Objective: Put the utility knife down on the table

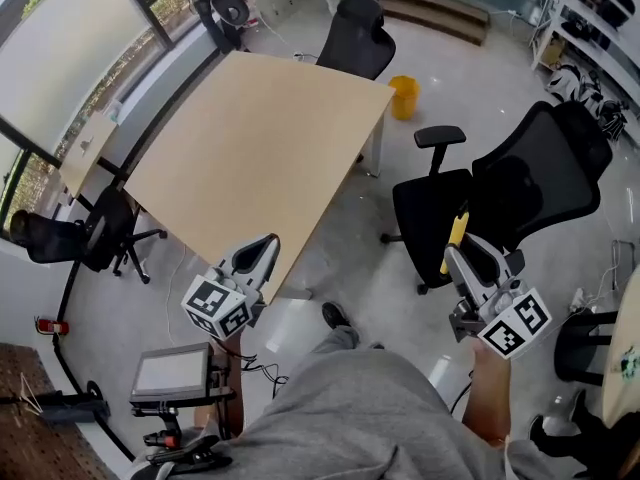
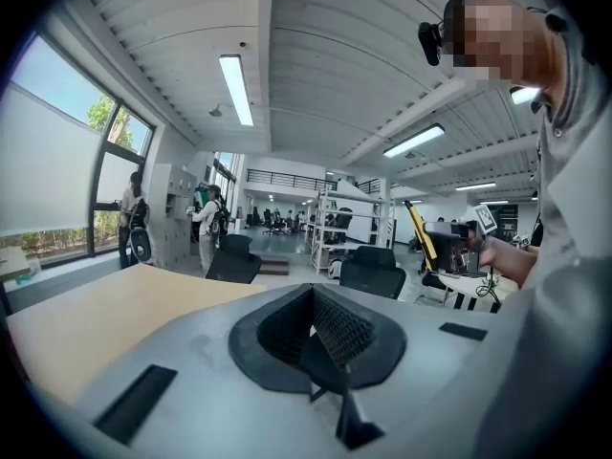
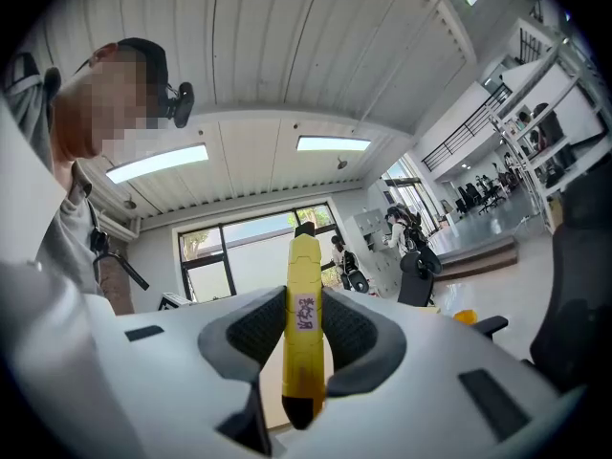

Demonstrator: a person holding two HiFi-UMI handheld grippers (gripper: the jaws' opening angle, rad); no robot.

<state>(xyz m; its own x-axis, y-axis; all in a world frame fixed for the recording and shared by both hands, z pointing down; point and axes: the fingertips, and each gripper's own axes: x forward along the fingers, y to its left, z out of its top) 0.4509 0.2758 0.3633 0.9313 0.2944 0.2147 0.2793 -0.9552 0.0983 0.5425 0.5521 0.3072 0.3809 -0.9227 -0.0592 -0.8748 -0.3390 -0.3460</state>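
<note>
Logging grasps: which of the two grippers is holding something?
The right gripper: its fingers clamp a yellow knife that sticks up between them. The left gripper has its fingers shut together with nothing between.

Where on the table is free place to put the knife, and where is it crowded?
The whole table top looks bare, from the near corner by the left gripper to the far black chair. Crowded is the floor at its right, where office chairs stand by the right gripper holding the utility knife.

Yellow utility knife (image 3: 302, 338) between closed jaws.
</note>
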